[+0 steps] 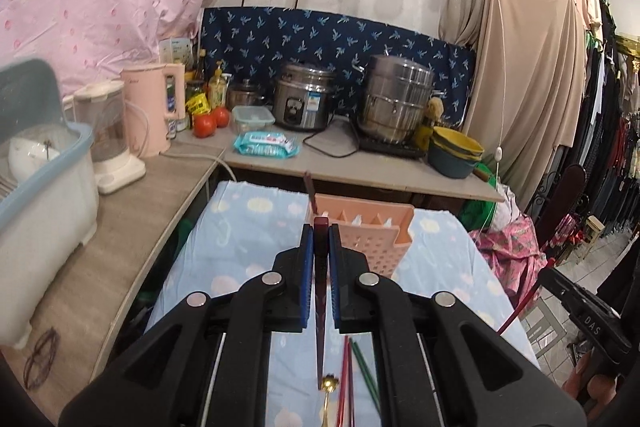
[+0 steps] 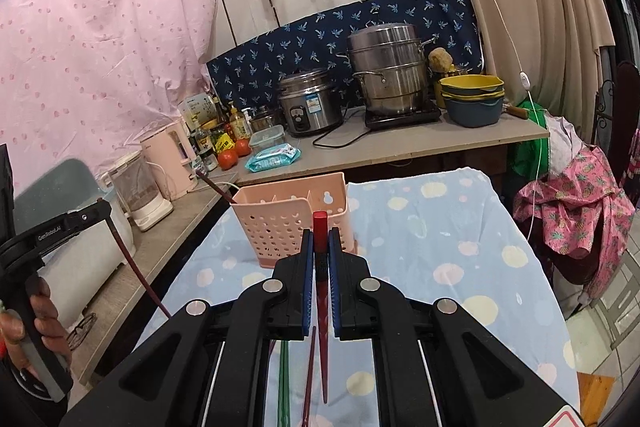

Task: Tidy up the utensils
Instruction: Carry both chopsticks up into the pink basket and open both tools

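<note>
1. Far left, on the counter (image 1: pixel 132 223): I see a dish rack (image 1: pixel 44 163), a blender (image 1: pixel 110 131) and a pink kettle (image 1: pixel 154 107), standing in a row.
2. Next along: bottles, two tomatoes (image 1: pixel 210 121), a lidded box (image 1: pixel 253 117) and a blue wipes pack (image 1: pixel 266 143) lying flat.
3. Left gripper (image 1: pixel 320 233): jaws nearly closed, blue pads pinching a dark red chopstick (image 1: pixel 321 307). The stick hangs tip down between the fingers, its blunt end showing just above the pads.
4. Under that gripper, on the blue spotted cloth (image 1: pixel 240 239): red and green chopsticks (image 1: pixel 352 375) lie loose, with a gold spoon (image 1: pixel 329 387) beside them.
5. Pink holder (image 1: pixel 380 227) stands upright on the cloth, ahead of both grippers, at the cloth's far edge near the counter. It is perforated and divided into compartments. One dark chopstick (image 2: pixel 218 191) leans out of its left end; which compartment, I cannot tell.
6. Right gripper (image 2: pixel 320 247): jaws almost shut on a red chopstick (image 2: pixel 322 327), blunt end up, tip pointing down at the cloth. More sticks lie on the cloth below it.
7. In the right wrist view, the hand (image 2: pixel 40 331) carrying the left gripper shows at the left edge, its stick slanting down.
8. Back right on the counter: a rice cooker (image 1: pixel 306 99), a steel steamer (image 1: pixel 398 103), and stacked bowls (image 1: pixel 456 153).
</note>
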